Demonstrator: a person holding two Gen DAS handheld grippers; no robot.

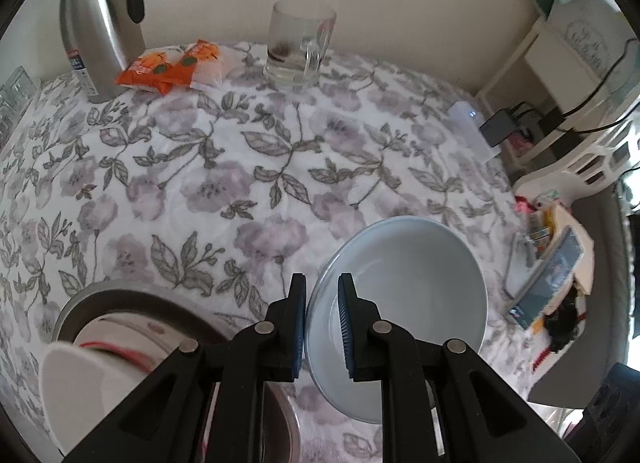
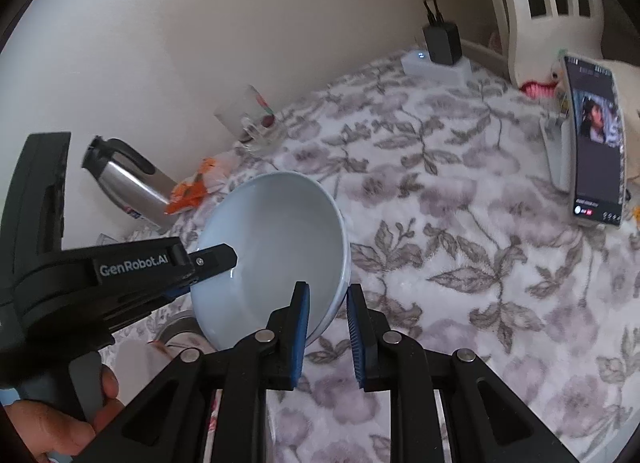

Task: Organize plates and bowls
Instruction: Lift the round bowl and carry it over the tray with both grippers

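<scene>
A pale blue bowl (image 1: 400,283) hangs tilted above the flowered tablecloth, held from two sides. My left gripper (image 1: 322,327) is shut on the bowl's near rim, one blue pad inside and one outside. In the right wrist view the same bowl (image 2: 272,231) has the left gripper (image 2: 216,263) clamped on its left rim. My right gripper (image 2: 328,331) is shut on the lower right rim. A metal pot (image 1: 76,301) at lower left holds a white dish (image 1: 120,333) with red lines.
A steel thermos (image 1: 96,31), orange snack packets (image 1: 168,67) and a glass mug (image 1: 298,47) stand along the back wall. A phone on a stand (image 2: 596,143) plays at the right. A white power bank (image 2: 436,67) with a black charger lies by the corner. A hand (image 2: 60,427) grips the left tool.
</scene>
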